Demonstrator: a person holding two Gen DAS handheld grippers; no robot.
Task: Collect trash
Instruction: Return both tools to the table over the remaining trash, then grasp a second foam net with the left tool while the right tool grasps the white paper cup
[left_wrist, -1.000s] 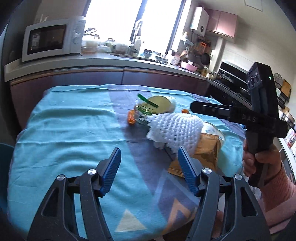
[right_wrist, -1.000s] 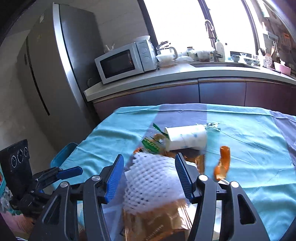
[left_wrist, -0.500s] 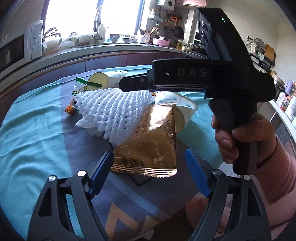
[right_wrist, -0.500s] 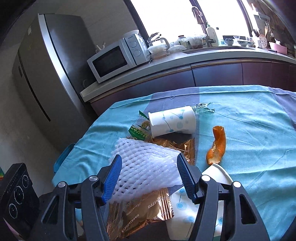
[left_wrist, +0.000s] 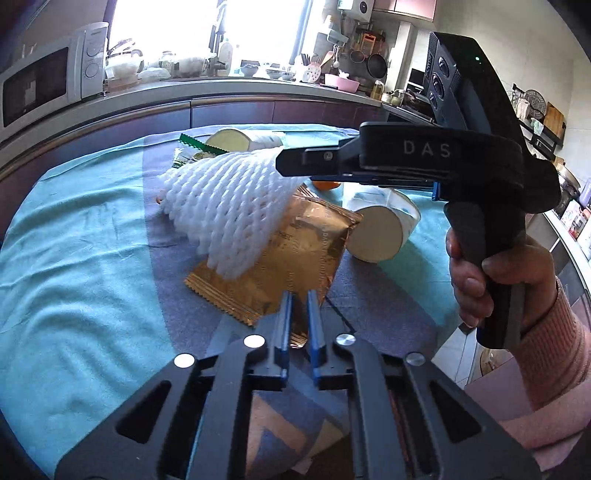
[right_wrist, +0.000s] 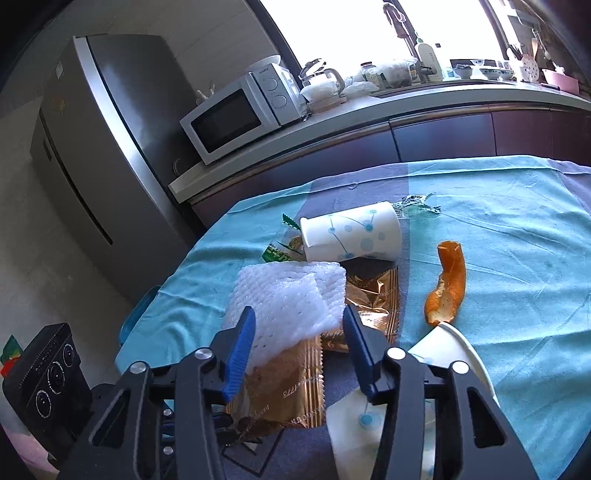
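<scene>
Left gripper (left_wrist: 298, 317): we see it narrowed onto the gold wrapper (left_wrist: 280, 254), frame centre | right gripper (right_wrist: 295, 332): wide around the foam net (right_wrist: 284, 299) | handling: we judge both feather-light; wrapper slick, crinkly, so pinch its edge; net soft, squeezes flat.

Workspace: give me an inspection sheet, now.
Surface: table under a teal cloth.
Job's things: white foam net lying on gold wrapper; two paper cups on their sides; orange peel; green wrapper.
Clutter: nothing seen.
Grippers: left gripper shut on the gold wrapper's edge; right gripper open around the foam net.
Cables: nothing seen.
Surroundings: microwave, fridge, kitchen counter.
</scene>
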